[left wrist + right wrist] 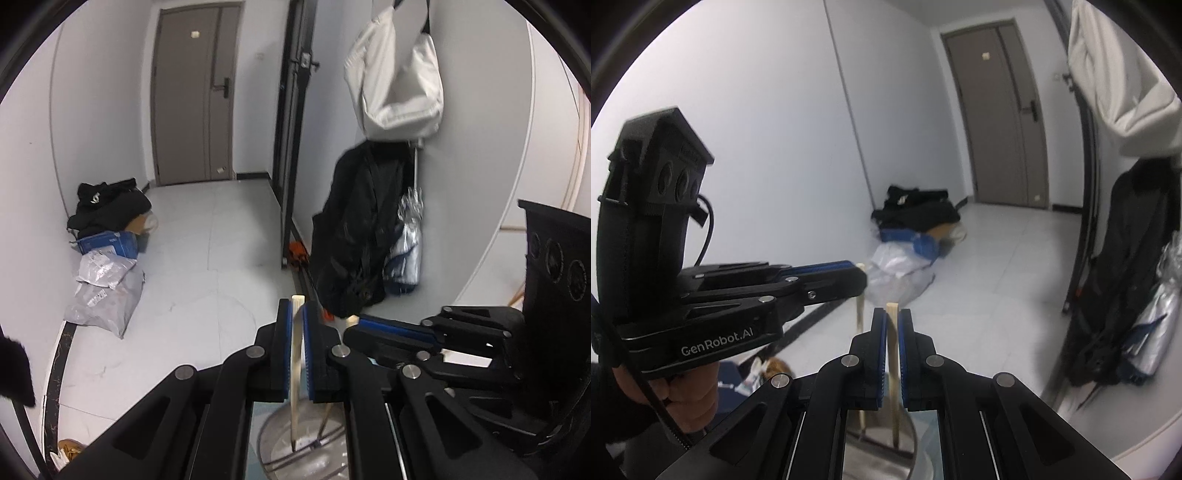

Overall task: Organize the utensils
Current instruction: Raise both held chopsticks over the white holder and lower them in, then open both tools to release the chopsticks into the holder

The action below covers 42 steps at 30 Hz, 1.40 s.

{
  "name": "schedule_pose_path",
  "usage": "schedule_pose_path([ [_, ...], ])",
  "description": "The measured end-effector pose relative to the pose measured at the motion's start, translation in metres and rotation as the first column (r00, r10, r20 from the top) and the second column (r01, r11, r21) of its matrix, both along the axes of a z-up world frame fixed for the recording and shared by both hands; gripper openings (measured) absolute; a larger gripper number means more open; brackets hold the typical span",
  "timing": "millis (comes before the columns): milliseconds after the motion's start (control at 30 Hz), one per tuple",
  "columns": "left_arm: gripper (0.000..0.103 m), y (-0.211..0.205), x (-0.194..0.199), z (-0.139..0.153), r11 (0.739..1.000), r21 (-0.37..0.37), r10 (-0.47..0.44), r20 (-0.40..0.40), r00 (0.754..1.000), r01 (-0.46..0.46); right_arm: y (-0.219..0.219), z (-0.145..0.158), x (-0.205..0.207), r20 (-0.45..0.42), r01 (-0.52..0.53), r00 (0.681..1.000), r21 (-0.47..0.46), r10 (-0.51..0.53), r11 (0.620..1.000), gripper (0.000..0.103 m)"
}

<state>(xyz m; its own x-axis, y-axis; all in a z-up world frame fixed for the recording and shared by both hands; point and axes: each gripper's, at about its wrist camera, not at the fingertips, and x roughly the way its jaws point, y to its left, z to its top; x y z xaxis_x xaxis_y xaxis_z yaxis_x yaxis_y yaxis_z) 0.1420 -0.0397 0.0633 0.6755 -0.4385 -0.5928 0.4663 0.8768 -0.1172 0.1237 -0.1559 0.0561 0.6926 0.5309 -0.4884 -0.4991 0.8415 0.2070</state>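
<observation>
My left gripper (295, 314) is shut on a pale wooden chopstick (295, 362) that stands upright between its blue pads, its lower end inside a round metal container (317, 454) below. My right gripper (892, 317) is shut on a second wooden chopstick (894, 369), also upright, its lower end in the same container (879, 458). The two grippers are side by side: the right gripper shows in the left wrist view (391, 326), the left gripper shows in the right wrist view (849, 275) holding its chopstick (860, 314).
A grey door (192, 92) stands at the far end of a tiled hallway. Bags and parcels (107, 251) lie by the left wall. A black coat (354, 236), a white bag (395, 81) and an umbrella (406, 251) hang on the right.
</observation>
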Motion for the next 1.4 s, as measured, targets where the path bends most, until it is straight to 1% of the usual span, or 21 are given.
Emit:
schedule_pose_path([
  [100, 0.003, 0.000, 0.000, -0.003, 1.000, -0.003, -0.007, -0.025, 1.000, 0.007, 0.003, -0.010, 0.002, -0.032, -0.014, 0.999, -0.009, 0.014, 1.000, 0.005],
  [167, 0.003, 0.002, 0.000, -0.004, 1.000, -0.015, -0.004, -0.045, 0.999, 0.003, 0.001, -0.015, 0.003, -0.054, -0.021, 0.998, 0.000, 0.021, 1.000, 0.005],
  [233, 0.003, 0.005, -0.001, -0.003, 0.999, -0.033, 0.002, -0.070, 0.998, -0.004, -0.001, -0.017, 0.004, -0.067, -0.018, 0.998, 0.014, 0.019, 1.000, 0.008],
  [300, 0.004, 0.007, -0.004, -0.002, 0.999, -0.039, -0.004, -0.084, 0.996, 0.000, -0.004, -0.019, 0.001, -0.079, -0.013, 0.997, 0.024, 0.014, 1.000, 0.008],
  [400, 0.007, 0.007, -0.009, -0.003, 0.999, -0.009, 0.030, -0.085, 0.996, -0.031, -0.012, -0.021, -0.004, -0.098, 0.010, 0.995, 0.042, -0.005, 0.999, 0.008],
  [500, 0.010, 0.013, -0.014, -0.002, 0.997, 0.003, 0.078, -0.082, 0.994, -0.078, -0.022, -0.018, -0.009, -0.109, 0.044, 0.993, 0.052, -0.038, 0.998, 0.009],
  [533, 0.013, 0.015, -0.015, -0.002, 0.995, 0.004, 0.096, -0.080, 0.992, -0.096, -0.027, -0.018, -0.012, -0.115, 0.058, 0.992, 0.058, -0.051, 0.997, 0.010],
  [600, 0.018, 0.021, -0.021, -0.001, 0.992, -0.005, 0.127, -0.082, 0.988, -0.128, -0.036, -0.017, -0.019, -0.120, 0.090, 0.989, 0.062, -0.082, 0.994, 0.016],
  [667, 0.030, 0.024, -0.029, 0.002, 0.986, -0.011, 0.165, -0.075, 0.983, -0.167, -0.045, -0.015, -0.029, -0.121, 0.113, 0.987, 0.068, -0.104, 0.991, 0.020],
  [733, 0.040, 0.025, -0.036, 0.004, 0.981, -0.017, 0.189, -0.062, 0.980, -0.191, -0.050, -0.012, -0.041, -0.113, 0.128, 0.986, 0.069, -0.120, 0.989, 0.023],
  [900, 0.054, 0.024, -0.061, 0.013, 0.971, -0.010, 0.238, -0.012, 0.971, -0.238, -0.056, -0.004, -0.065, -0.098, 0.150, 0.985, 0.076, -0.143, 0.986, 0.030],
  [967, 0.065, 0.025, -0.070, 0.016, 0.966, -0.010, 0.259, 0.005, 0.966, -0.259, -0.054, -0.002, -0.074, -0.092, 0.158, 0.984, 0.078, -0.150, 0.984, 0.032],
  [1033, 0.069, 0.025, -0.080, 0.018, 0.960, -0.016, 0.281, 0.021, 0.960, -0.280, -0.053, 0.001, -0.085, -0.081, 0.161, 0.985, 0.084, -0.154, 0.983, 0.035],
  [1133, 0.070, 0.029, -0.091, 0.019, 0.954, -0.028, 0.300, 0.028, 0.954, -0.299, -0.053, 0.005, -0.098, -0.061, 0.168, 0.985, 0.085, -0.163, 0.982, 0.043],
  [1200, 0.073, 0.031, -0.099, 0.019, 0.948, -0.039, 0.317, 0.032, 0.948, -0.316, -0.051, 0.006, -0.107, -0.053, 0.169, 0.985, 0.090, -0.164, 0.982, 0.045],
  [1267, 0.079, 0.034, -0.107, 0.018, 0.942, -0.050, 0.334, 0.041, 0.942, -0.332, -0.049, 0.006, -0.115, -0.050, 0.171, 0.985, 0.092, -0.167, 0.981, 0.048],
  [1300, 0.080, 0.035, -0.111, 0.017, 0.938, -0.055, 0.345, 0.047, 0.937, -0.343, -0.048, 0.006, -0.118, -0.048, 0.175, 0.984, 0.092, -0.171, 0.980, 0.052],
  [1400, 0.081, 0.039, -0.121, 0.012, 0.929, -0.072, 0.366, 0.048, 0.929, -0.362, -0.044, 0.004, -0.129, -0.043, 0.179, 0.984, 0.093, -0.175, 0.979, 0.055],
])
